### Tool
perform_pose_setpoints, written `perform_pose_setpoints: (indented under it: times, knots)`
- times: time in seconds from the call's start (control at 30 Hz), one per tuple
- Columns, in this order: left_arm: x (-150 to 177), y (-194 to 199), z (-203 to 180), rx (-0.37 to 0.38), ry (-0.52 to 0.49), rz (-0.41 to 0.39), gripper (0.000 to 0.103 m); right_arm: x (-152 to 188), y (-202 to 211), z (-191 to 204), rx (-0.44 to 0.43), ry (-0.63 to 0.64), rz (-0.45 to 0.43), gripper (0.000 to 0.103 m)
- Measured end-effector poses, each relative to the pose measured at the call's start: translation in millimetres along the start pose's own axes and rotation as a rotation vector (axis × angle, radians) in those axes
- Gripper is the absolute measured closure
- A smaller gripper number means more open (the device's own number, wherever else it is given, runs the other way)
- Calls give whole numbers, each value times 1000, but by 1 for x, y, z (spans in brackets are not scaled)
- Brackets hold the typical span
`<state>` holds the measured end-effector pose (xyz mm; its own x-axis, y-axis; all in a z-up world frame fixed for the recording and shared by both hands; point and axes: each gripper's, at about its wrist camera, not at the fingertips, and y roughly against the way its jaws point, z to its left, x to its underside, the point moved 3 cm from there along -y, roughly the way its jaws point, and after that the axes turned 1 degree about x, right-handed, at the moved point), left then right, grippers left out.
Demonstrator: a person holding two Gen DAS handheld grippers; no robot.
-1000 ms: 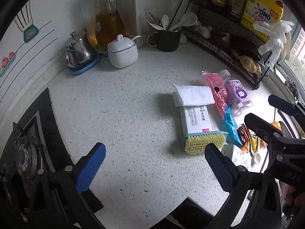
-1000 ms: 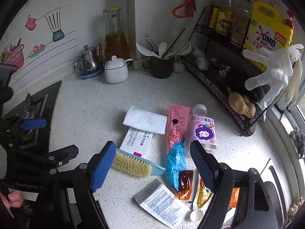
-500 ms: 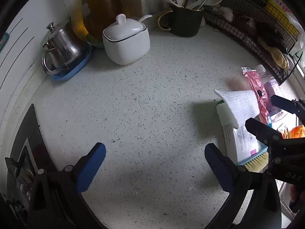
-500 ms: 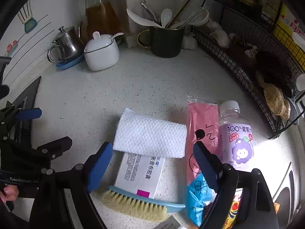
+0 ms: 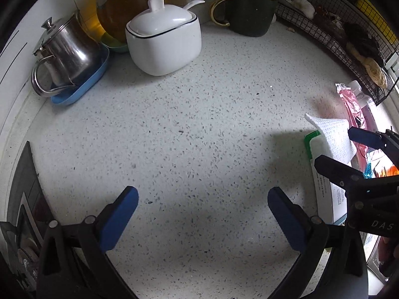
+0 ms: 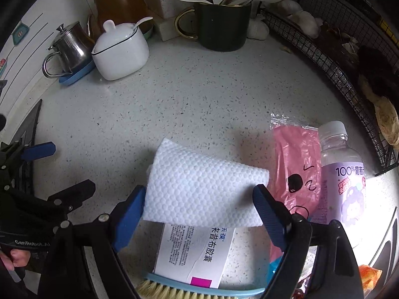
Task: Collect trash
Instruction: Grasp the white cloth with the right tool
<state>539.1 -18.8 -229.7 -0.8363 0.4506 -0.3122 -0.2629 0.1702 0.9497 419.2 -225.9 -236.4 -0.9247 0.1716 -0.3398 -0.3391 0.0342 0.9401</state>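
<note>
R gripper (image 6: 199,204) is held wide apart, pointing steeply down, with the folded white wipe (image 6: 202,194) framed between its blue pads but not yet pinched, as far as can be told. Nothing is clamped. A sec ago the whole litter spread was seen from higher up; now the view has been dropped in close and the wipe fills the gap, so a pick on it is judged to be next.

Under the wipe a white medicine box (image 6: 197,251) is seen, with a blue-backed brush (image 6: 199,292) at its near edge. Just beside, to the right, lie a pink plastic bag (image 6: 296,172) and a grape drink bottle (image 6: 344,174) (touching or nearly so).

L gripper (image 5: 203,214) is also spread open, empty, over bare speckled countertop (image 5: 187,124); it has been lowered too, with the trash well off to its right. No bin is visible in either view.

At the back: a white lidded jar (image 6: 119,52), steel pot (image 6: 71,47), dark utensil mug (image 6: 222,27). Not trash, prob. left alone.
</note>
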Motion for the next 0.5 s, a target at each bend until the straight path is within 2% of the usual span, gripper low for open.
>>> perform_pose_setpoints:
  times: [0.13, 0.33, 0.4, 0.43, 0.5]
  knots:
    - [-1, 2, 0, 12, -7, -9, 0, -2, 2, 3, -18, -13, -8, 23]
    - [-1, 8, -5, 10, -24, -18, 0, -1, 7, 3, -14, -22, -26, 44]
    - [0, 9, -5, 9, -28, -19, 0, 1, 8, 2, 4, -11, -30, 61]
    - [1, 10, -5, 11, -29, -19, 0, 2, 9, 1, 5, -8, -29, 65]
    - [3, 12, -6, 16, -32, -21, 0, 2, 9, 1, -2, -1, -20, 85]
